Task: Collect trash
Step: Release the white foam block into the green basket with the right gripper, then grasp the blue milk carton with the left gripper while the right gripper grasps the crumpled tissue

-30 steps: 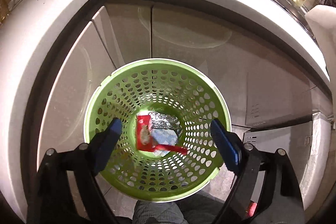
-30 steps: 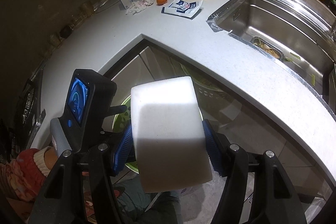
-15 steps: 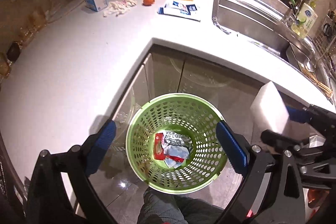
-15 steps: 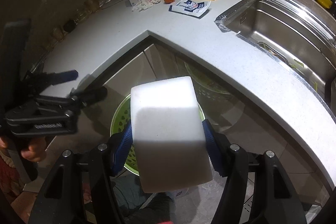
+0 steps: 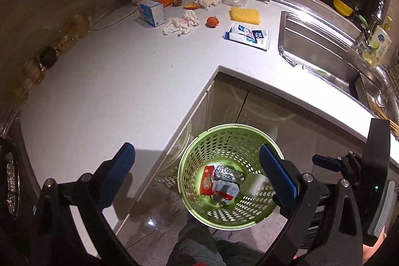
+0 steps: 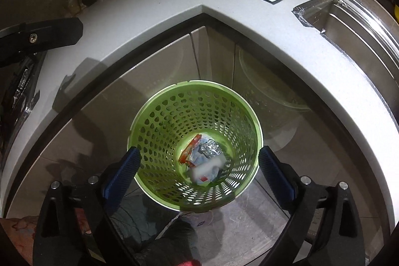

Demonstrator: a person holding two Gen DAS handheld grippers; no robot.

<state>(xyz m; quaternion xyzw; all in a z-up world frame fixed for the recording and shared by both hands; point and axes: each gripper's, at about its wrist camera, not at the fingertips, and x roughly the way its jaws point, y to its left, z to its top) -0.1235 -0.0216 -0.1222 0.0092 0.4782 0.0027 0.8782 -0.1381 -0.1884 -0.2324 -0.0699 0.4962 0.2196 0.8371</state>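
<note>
Trash, white block included, lies in the green bin; tissues and packet remain on the tabletop; both claws, left and right, are opening, empty.

Green basket mouth open above, counter edge (probably overhanging) behind
</note>
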